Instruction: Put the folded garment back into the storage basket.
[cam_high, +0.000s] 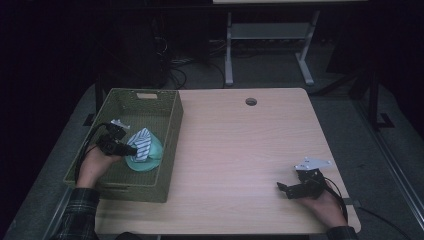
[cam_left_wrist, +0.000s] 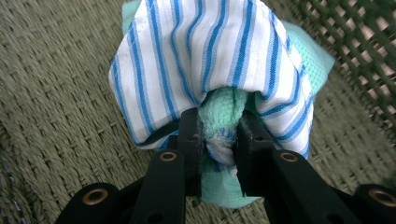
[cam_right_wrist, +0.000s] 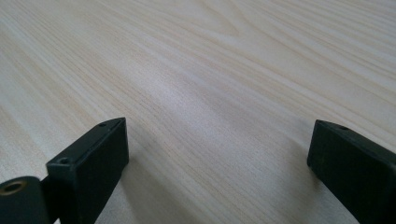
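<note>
Inside the woven green basket (cam_high: 167, 125) at the counter's (cam_high: 240, 150) left edge, the left claw (cam_left_wrist: 218, 135) grips a striped cloth (cam_left_wrist: 205, 51) bundled with a mint towel (cam_left_wrist: 224, 109). Well right of the basket, the right claw (cam_right_wrist: 217, 154) rests released on bare wood.

From above our side we look forward and down over the whole table (cam_high: 240, 150) and basket (cam_high: 170, 125), while our left gripper's camera sits close on that basket's cloths (cam_left_wrist: 210, 60) and the right's skims the bare tabletop.
</note>
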